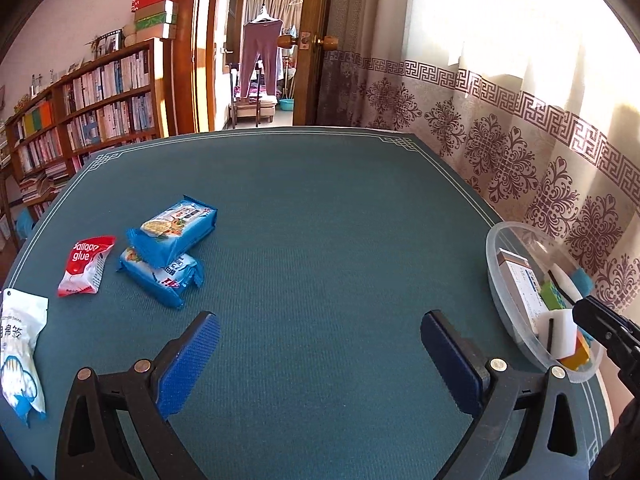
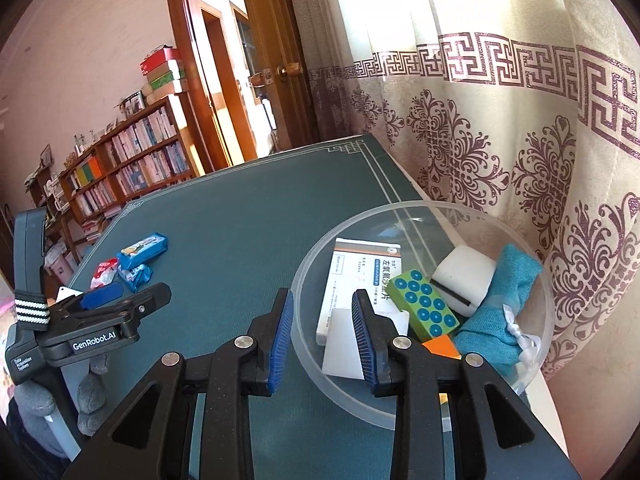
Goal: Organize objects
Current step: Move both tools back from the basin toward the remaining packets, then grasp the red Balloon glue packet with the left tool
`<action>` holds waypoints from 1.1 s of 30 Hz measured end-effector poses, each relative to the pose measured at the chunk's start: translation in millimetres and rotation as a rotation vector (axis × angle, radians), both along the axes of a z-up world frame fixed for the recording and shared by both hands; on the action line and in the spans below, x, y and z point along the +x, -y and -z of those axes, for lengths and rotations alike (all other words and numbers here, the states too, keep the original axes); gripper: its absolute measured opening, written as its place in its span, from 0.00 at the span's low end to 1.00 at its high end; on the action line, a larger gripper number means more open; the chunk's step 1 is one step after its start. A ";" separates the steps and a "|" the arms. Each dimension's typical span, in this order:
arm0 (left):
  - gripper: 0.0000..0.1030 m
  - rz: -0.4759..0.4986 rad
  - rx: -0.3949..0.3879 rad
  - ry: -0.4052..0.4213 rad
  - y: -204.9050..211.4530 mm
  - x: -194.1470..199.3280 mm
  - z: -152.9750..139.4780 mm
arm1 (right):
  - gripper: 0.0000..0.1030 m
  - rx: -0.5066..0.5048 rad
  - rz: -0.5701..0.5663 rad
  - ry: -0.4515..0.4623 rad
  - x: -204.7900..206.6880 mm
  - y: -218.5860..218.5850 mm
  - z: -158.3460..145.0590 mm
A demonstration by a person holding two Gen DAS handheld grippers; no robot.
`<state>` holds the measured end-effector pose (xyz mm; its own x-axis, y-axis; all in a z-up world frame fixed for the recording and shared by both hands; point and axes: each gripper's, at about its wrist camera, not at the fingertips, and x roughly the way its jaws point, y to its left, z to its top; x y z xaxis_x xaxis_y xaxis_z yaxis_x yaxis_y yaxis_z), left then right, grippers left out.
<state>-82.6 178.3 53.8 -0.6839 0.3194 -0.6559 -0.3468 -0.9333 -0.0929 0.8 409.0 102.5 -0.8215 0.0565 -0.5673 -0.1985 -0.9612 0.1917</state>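
Note:
A clear round bowl (image 2: 532, 264) stands at the table's right edge and holds a white medicine box (image 2: 356, 276), a green dotted block (image 2: 424, 304), a white sponge (image 2: 464, 276), a teal cloth (image 2: 504, 304) and an orange piece (image 2: 440, 348). My right gripper (image 2: 322, 332) is open, its jaws straddling the bowl's near-left rim, and holds nothing. My left gripper (image 1: 320, 360) is open and empty above bare cloth. Two blue snack packs (image 1: 172, 236) lie stacked at the left, beside a red glue packet (image 1: 86, 264) and a white cotton swab bag (image 1: 18, 352).
The bowl also shows in the left wrist view (image 1: 496, 280). The table has a teal cloth cover (image 1: 320, 220). A patterned curtain (image 2: 520, 120) hangs close along the right edge. A bookshelf (image 1: 80, 120) and an open doorway (image 1: 260, 60) lie beyond the far edge.

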 end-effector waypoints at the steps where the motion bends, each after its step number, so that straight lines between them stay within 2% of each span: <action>1: 1.00 -0.011 0.001 0.001 4.3 -1.6 0.1 | 0.32 -0.001 -0.008 0.002 -2.1 3.7 0.8; 3: 0.99 -0.035 0.001 -0.001 12.2 -4.8 -0.1 | 0.33 -0.003 -0.025 0.005 -6.5 10.7 2.1; 7: 0.99 -0.089 0.004 0.004 30.7 -13.8 0.8 | 0.43 -0.014 -0.060 0.010 -14.8 25.2 5.1; 17: 1.00 -0.233 -0.010 0.022 75.7 -37.6 4.9 | 0.44 -0.017 -0.157 0.041 -34.9 62.0 16.9; 25: 0.99 -0.360 0.013 0.035 111.6 -57.6 5.9 | 0.46 -0.027 -0.199 0.086 -46.2 76.3 31.5; 33: 1.00 -0.500 0.002 0.037 147.1 -75.4 10.1 | 0.49 -0.037 -0.253 0.112 -55.6 90.6 42.3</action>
<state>-157.9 31.2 43.7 -0.7300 -0.0404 -0.6822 0.1468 -0.9842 -0.0988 -54.8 318.4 60.2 -0.7390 -0.1648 -0.6532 0.0247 -0.9756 0.2181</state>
